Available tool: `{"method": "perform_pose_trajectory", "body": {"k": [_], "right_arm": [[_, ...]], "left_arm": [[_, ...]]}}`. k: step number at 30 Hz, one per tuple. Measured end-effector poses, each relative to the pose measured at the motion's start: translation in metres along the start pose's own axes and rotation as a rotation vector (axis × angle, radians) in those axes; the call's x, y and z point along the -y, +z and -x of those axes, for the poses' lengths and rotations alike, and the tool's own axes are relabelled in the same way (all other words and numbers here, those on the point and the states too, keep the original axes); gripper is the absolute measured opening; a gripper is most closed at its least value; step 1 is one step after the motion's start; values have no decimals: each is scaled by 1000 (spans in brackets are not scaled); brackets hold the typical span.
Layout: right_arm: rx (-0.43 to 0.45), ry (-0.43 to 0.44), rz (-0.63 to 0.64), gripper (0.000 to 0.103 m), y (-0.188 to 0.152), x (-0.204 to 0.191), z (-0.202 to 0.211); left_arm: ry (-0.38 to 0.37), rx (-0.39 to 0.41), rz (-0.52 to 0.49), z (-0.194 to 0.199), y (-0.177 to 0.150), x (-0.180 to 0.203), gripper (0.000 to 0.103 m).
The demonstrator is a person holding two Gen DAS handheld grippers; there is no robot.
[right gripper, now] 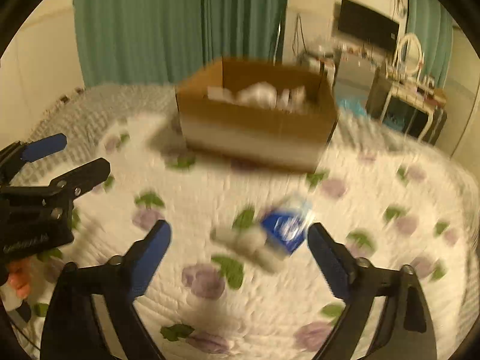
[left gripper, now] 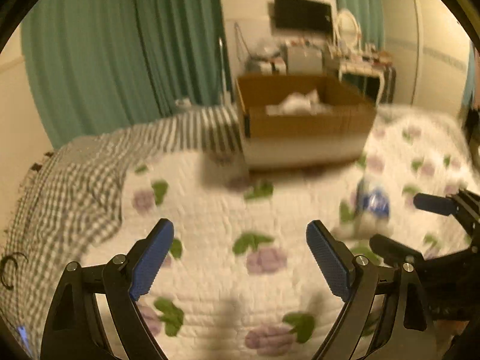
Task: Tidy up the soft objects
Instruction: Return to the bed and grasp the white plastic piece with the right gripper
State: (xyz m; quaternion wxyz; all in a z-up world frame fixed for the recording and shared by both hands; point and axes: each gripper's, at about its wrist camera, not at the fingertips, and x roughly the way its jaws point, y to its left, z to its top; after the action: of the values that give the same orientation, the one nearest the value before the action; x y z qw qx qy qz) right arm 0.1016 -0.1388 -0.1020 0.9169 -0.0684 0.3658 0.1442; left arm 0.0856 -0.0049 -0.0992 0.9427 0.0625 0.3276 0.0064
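Observation:
A soft pack with a blue and white wrapper (right gripper: 277,237) lies on the flowered quilt (right gripper: 270,300), just ahead of my right gripper (right gripper: 238,234), which is open and empty. The pack also shows in the left wrist view (left gripper: 373,207), to the right. My left gripper (left gripper: 240,237) is open and empty over bare quilt (left gripper: 210,240). An open cardboard box (left gripper: 303,120) with white soft things (left gripper: 300,103) inside stands on the bed beyond both grippers; it also shows in the right wrist view (right gripper: 255,114). Both views are motion blurred.
A grey checked blanket (left gripper: 75,186) covers the bed's left side. Green curtains (left gripper: 120,54) hang behind. A dressing table (right gripper: 411,102) and wall screen (right gripper: 369,27) stand at the back right. My right gripper shows in the left wrist view (left gripper: 414,225), my left gripper in the right wrist view (right gripper: 81,156).

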Motion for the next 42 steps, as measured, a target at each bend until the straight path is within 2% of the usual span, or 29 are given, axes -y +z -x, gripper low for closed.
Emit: {"method": "perform_pose_trajectory", "body": {"k": [3, 6, 9, 12, 17, 20, 21, 22, 26, 27, 31, 35, 40, 42], "right_arm": [[-76, -1, -31, 82, -14, 4, -29], [-123, -12, -66, 79, -14, 11, -47], [-132, -26, -82, 79, -13, 13, -56], [-165, -36, -74, 66, -13, 11, -66], [-185, -87, -73, 63, -8, 11, -81], [-187, -109, -83, 56, -6, 13, -85], [-185, -111, -83, 49, -7, 13, -85], [-182, -109, -81, 42, -8, 12, -84], [-165, -83, -68, 28, -11, 9, -73], [-158, -86, -62, 15, -11, 8, -67], [-151, -17, -86, 12, -17, 12, -53], [-115, 10, -96, 11, -18, 15, -34], [-33, 31, -100, 9, -9, 24, 1], [-10, 32, -101, 9, -4, 30, 11]], "left_arm": [[23, -42, -28, -13, -13, 5, 91], [-2, -60, -14, -20, -12, 4, 91], [-3, -62, -8, -23, -15, -1, 91], [6, -78, 4, -30, -17, -5, 91], [3, -105, 23, -36, -20, -8, 91], [13, -105, 28, -37, -21, -10, 91], [11, -106, 31, -37, -22, -10, 91], [10, -106, 33, -37, -22, -10, 91], [21, -121, 35, -42, -25, -11, 91], [24, -124, 33, -41, -26, -11, 91], [22, -114, 29, -38, -26, -9, 91], [44, -97, 7, -32, -24, -4, 91], [31, -76, -14, -23, -16, 11, 91], [0, -73, -9, -21, -8, 18, 91]]}}
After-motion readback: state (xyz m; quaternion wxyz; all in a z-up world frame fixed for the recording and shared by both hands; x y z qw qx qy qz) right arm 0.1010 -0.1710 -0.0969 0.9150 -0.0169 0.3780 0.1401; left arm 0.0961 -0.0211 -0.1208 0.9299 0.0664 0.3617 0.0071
